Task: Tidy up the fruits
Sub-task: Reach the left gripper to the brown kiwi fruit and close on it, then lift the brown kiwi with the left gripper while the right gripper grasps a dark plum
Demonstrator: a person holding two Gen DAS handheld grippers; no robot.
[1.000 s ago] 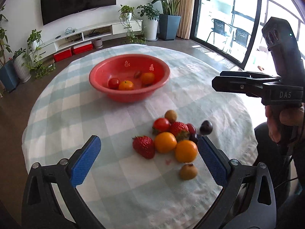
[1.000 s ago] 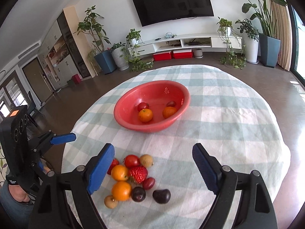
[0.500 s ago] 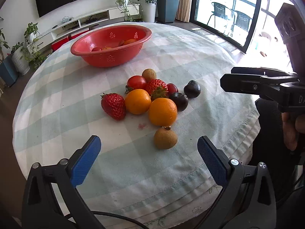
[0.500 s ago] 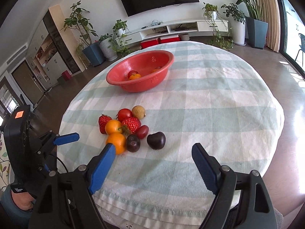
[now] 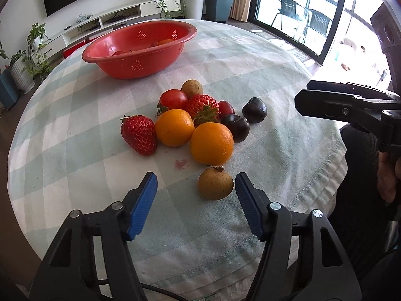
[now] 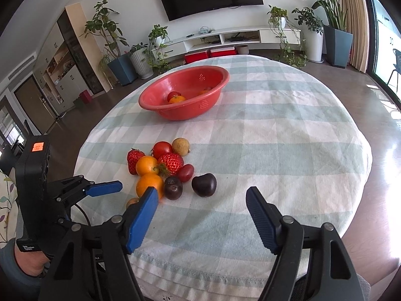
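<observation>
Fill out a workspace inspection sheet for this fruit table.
Surface: round table, checked cloth, small pink stain.
Job's things: red bowl holding some fruit; loose pile beside it: oranges, strawberries, tomato, dark plums, brown longans.
Clutter: nothing seen.
Grippers: left gripper open, jaws just narrowed, nearest longan at its tips; right gripper open, jaws just narrowed, empty.
Cables: black cable under left gripper.
Surroundings: television, potted plants, glass doors.
</observation>
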